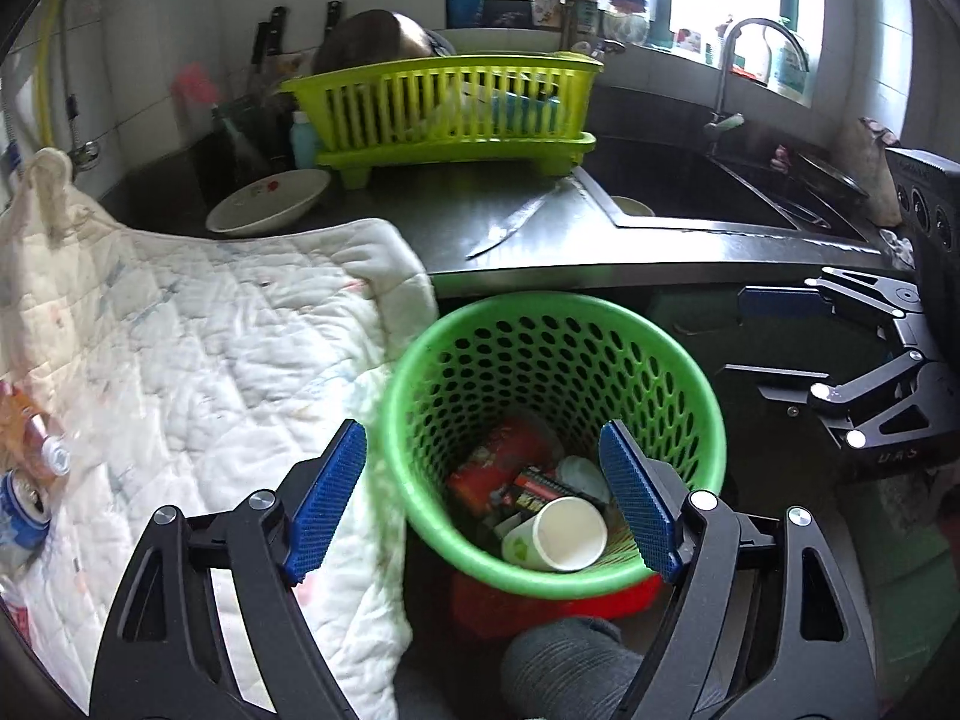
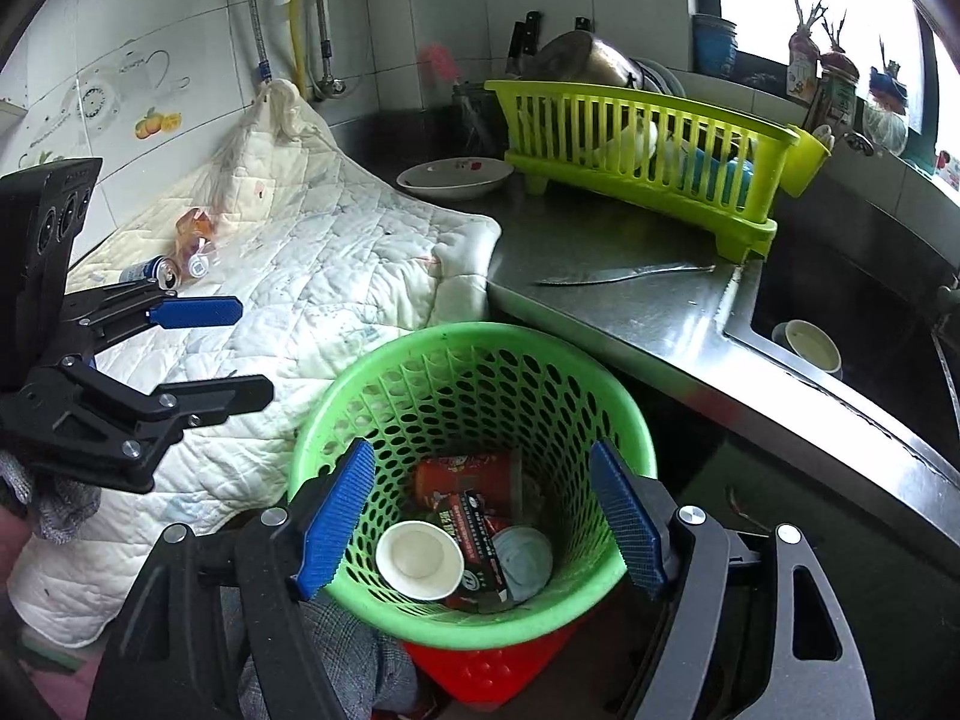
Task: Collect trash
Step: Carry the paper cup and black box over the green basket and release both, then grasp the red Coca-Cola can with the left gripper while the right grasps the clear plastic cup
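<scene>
A green perforated trash basket (image 1: 690, 420) (image 2: 336, 420) stands below the counter edge. It holds a white paper cup (image 1: 570, 534) (image 2: 420, 558), a red package (image 1: 498, 456) (image 2: 462, 474), a dark carton and a pale lid. My left gripper (image 1: 483, 501) (image 2: 210, 348) is open and empty above the basket. My right gripper (image 2: 480, 519) (image 1: 774, 336) is open and empty above it too. A blue can (image 2: 150, 273) (image 1: 21, 510) and an orange plastic bottle (image 2: 195, 234) (image 1: 36, 438) lie on the white quilted cloth (image 2: 312, 252) (image 1: 210, 348).
A steel counter (image 2: 600, 240) bears a knife (image 2: 624, 275) (image 1: 516, 222), a white bowl (image 2: 453, 177) (image 1: 267, 201) and a lime dish rack (image 2: 648, 150) (image 1: 444, 108). A sink (image 2: 870, 324) with a cup lies to the right. A red stool (image 2: 498, 672) is under the basket.
</scene>
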Demonstrator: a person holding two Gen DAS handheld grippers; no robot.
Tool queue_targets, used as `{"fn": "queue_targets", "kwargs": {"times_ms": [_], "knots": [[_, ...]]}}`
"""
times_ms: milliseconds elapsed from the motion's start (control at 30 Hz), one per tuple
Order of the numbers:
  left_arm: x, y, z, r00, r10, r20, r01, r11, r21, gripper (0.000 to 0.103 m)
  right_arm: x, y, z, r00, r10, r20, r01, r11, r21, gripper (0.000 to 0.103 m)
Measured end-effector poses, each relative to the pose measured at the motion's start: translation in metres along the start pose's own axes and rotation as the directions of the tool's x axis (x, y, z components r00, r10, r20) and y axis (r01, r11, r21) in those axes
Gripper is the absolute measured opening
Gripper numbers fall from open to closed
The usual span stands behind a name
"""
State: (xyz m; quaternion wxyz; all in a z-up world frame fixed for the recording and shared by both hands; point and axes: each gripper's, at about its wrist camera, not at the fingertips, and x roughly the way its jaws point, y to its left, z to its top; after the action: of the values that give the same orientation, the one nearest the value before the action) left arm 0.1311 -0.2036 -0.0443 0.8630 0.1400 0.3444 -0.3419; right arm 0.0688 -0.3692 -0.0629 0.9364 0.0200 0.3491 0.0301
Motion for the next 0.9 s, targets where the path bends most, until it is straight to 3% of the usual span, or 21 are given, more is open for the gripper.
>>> {"fn": "queue_targets", "kwargs": {"times_ms": [267, 433, 633, 900], "knots": [[-0.041, 0.048, -0.027, 0.992, 0.127, 0.011, -0.127, 0.990, -0.055, 0.079, 0.014, 0.039, 0.016, 0.998, 0.069, -0.002, -0.069, 0.996, -0.061, 0.073], [-0.068, 0.089, -0.049, 0.973, 0.229, 0.006, -0.227, 0.969, -0.094, 0.079, 0.029, 0.071, 0.029, 0.993, 0.119, -0.015, -0.119, 0.987, -0.110, 0.073], [-0.103, 0.146, -0.075, 0.936, 0.352, -0.011, -0.349, 0.922, -0.168, 0.079, 0.046, 0.109, 0.043, 0.984, 0.175, -0.035, -0.178, 0.970, -0.166, 0.073], [-0.149, 0.225, -0.107, 0.863, 0.502, -0.058, -0.500, 0.831, -0.245, 0.083, 0.068, 0.155, 0.063, 0.971, 0.229, -0.062, -0.237, 0.945, -0.227, 0.073]]}}
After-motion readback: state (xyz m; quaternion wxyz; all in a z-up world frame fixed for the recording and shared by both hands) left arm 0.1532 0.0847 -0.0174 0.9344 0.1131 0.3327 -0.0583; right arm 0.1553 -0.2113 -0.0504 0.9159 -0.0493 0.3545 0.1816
